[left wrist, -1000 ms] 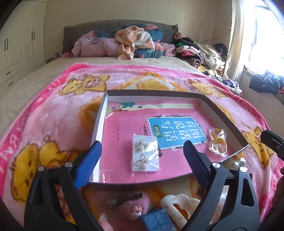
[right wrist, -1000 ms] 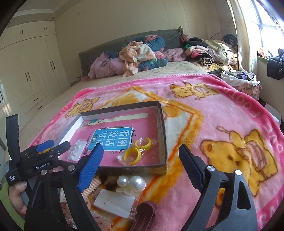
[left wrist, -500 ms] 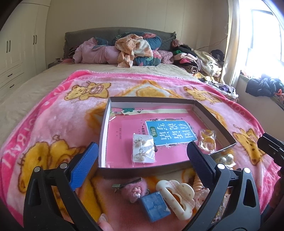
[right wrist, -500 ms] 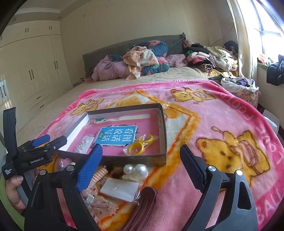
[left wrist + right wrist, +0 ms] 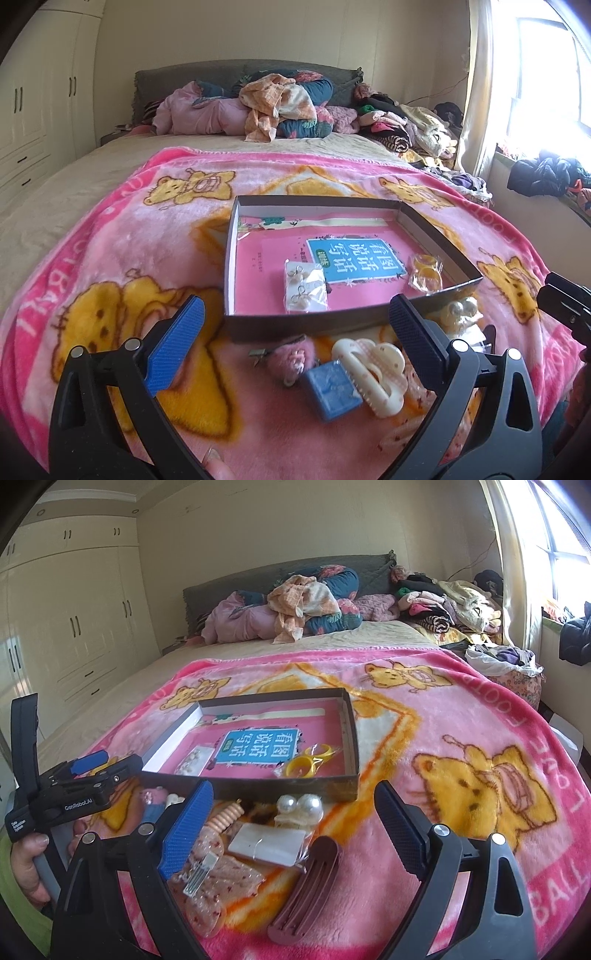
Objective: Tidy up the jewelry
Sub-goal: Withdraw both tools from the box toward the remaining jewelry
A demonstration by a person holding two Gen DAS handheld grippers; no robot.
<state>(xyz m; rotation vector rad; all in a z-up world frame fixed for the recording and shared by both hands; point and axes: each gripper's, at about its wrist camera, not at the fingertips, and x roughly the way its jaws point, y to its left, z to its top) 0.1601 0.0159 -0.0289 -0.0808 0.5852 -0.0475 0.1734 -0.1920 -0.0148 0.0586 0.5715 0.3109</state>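
Note:
A shallow dark box (image 5: 295,326) (image 5: 288,790) with a pink book in it lies on the pink blanket. In it are a bag of earrings (image 5: 304,290) (image 5: 192,760) and a bag of yellow rings (image 5: 424,271) (image 5: 306,762). In front of the box lie a pink fuzzy clip (image 5: 290,360), a blue square (image 5: 330,386), a cream claw clip (image 5: 373,369), pearl pieces (image 5: 299,805), a white packet (image 5: 266,842), a mauve claw clip (image 5: 306,890) and a spiral hair tie (image 5: 223,818). My left gripper (image 5: 295,341) is open and empty above them. My right gripper (image 5: 291,827) is open and empty.
The pink bear blanket (image 5: 110,295) covers the bed's near half. A pile of clothes and bedding (image 5: 277,107) lies at the headboard. White wardrobes (image 5: 74,627) stand at the left, a window (image 5: 554,554) at the right. A speckled clear bag (image 5: 218,886) lies near the right gripper.
Both grippers have pulled back and up from the box, so more of the loose items in front of it show. Both stay open and empty.

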